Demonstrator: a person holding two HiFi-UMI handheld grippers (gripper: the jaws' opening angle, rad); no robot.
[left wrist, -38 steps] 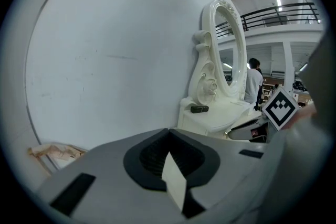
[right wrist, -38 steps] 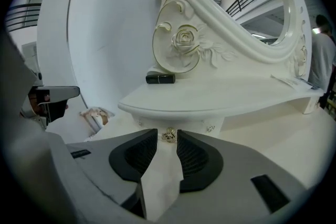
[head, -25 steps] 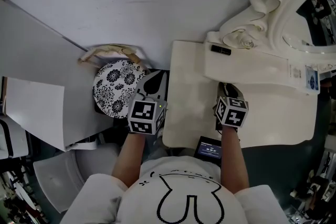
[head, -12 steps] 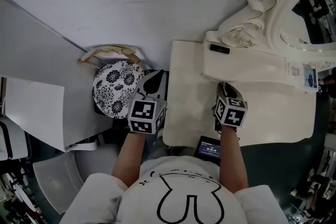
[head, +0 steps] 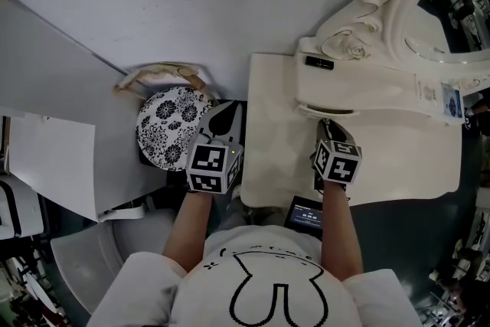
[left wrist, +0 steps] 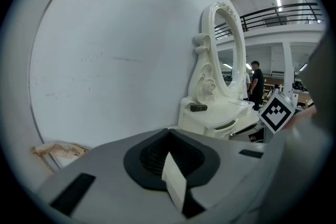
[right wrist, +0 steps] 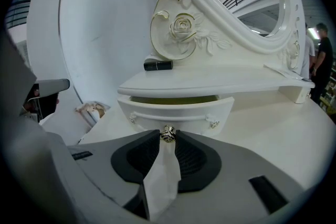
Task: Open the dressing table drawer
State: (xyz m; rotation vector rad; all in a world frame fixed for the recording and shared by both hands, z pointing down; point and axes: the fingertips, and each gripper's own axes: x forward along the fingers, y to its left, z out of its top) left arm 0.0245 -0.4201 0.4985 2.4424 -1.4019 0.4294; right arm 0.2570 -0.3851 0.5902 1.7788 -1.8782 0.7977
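The cream dressing table (head: 276,134) carries a raised shelf with a small drawer (right wrist: 176,110) under it. The drawer stands pulled out a little, and a strip of its yellowish inside shows under the shelf. My right gripper (right wrist: 168,136) is shut on the drawer's metal knob (right wrist: 168,134), which is pinched at the jaw tips. In the head view that gripper (head: 331,128) points at the drawer front (head: 325,109). My left gripper (head: 222,120) hangs left of the table, over a dark gap, and holds nothing. In its own view the left gripper (left wrist: 169,136) looks shut.
A small black case (head: 319,63) lies on the shelf below the carved oval mirror (head: 413,27). A round floral-patterned stool (head: 172,126) stands left of the table against the white wall. A small lit screen (head: 306,216) sits at the table's near edge. A person (left wrist: 257,84) stands far off.
The head view has tilted slightly, so the mirror and shelf sit a little higher in the picture. Both grippers keep their places, and the right one stays on the knob.
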